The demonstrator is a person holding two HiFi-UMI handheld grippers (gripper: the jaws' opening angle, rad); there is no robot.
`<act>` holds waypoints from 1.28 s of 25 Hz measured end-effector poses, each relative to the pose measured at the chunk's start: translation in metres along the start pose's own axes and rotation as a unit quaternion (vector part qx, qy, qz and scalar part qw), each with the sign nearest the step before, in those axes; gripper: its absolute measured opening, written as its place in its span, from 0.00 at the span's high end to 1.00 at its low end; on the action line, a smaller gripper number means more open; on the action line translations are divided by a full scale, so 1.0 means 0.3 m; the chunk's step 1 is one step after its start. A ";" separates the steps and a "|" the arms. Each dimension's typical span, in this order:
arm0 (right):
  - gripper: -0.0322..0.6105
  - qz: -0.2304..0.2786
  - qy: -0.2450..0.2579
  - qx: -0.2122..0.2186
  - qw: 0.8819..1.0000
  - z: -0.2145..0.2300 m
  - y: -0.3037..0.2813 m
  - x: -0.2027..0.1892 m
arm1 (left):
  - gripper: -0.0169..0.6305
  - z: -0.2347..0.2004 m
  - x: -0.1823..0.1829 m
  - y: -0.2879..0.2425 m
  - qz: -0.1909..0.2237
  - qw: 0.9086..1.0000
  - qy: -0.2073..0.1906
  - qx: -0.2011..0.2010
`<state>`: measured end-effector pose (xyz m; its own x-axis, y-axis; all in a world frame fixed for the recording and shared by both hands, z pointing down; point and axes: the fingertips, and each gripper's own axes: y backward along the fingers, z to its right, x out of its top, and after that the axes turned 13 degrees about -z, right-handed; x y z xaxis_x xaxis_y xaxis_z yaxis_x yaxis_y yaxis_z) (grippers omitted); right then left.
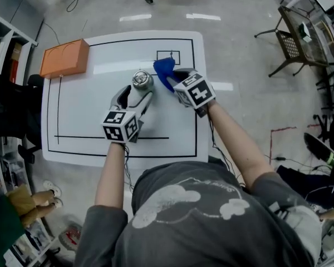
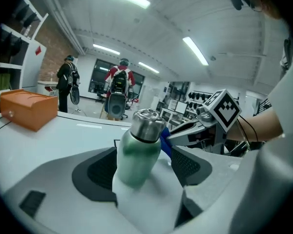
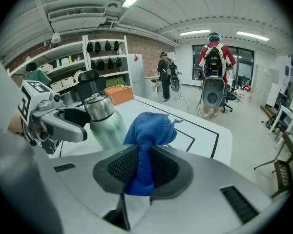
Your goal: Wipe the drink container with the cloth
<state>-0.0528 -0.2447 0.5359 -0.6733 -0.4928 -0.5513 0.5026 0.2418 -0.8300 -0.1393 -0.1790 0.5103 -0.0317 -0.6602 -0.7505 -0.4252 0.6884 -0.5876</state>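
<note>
Tabletop (image 1: 83, 115): left gripper (image 2: 144, 168) clamps bottle (image 2: 136, 150), right gripper (image 3: 142, 167) pinches cloth (image 3: 149, 130); best to steady the bottle and rub firmly down its side.

Bare table (image 1: 83, 110) lies open left of the bottle (image 1: 142, 82). An orange box (image 1: 65, 58) blocks the far-left corner; the cloth (image 1: 164, 71) crowds the bottle's right.

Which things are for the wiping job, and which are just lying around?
For the job:
- bottle
- cloth

Just lying around:
- box
- chair
</note>
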 end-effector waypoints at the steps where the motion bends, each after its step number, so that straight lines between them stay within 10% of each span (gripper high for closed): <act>1: 0.83 0.001 -0.001 0.002 1.000 0.004 0.007 -0.009 | 0.46 0.014 0.000 -0.004 -0.001 1.000 0.004 0.011; 16: 0.83 0.009 0.048 0.021 0.999 0.020 0.089 -0.035 | 0.43 0.005 0.074 -0.016 0.044 0.957 0.086 0.272; 25: 0.83 0.013 0.051 0.029 0.998 0.020 0.087 -0.038 | 0.48 -0.024 0.036 -0.067 0.019 0.943 0.095 0.319; 32: 0.83 0.005 0.048 0.031 0.998 0.005 0.094 -0.041 | 0.49 -0.028 0.030 -0.063 0.028 0.954 0.067 0.292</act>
<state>-0.0296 -0.2331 0.5194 -0.7155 -0.4084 -0.5668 0.5393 0.1928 -0.8197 -0.1391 -0.2005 0.5171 -0.1722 -0.6233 -0.7628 0.1564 0.7473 -0.6459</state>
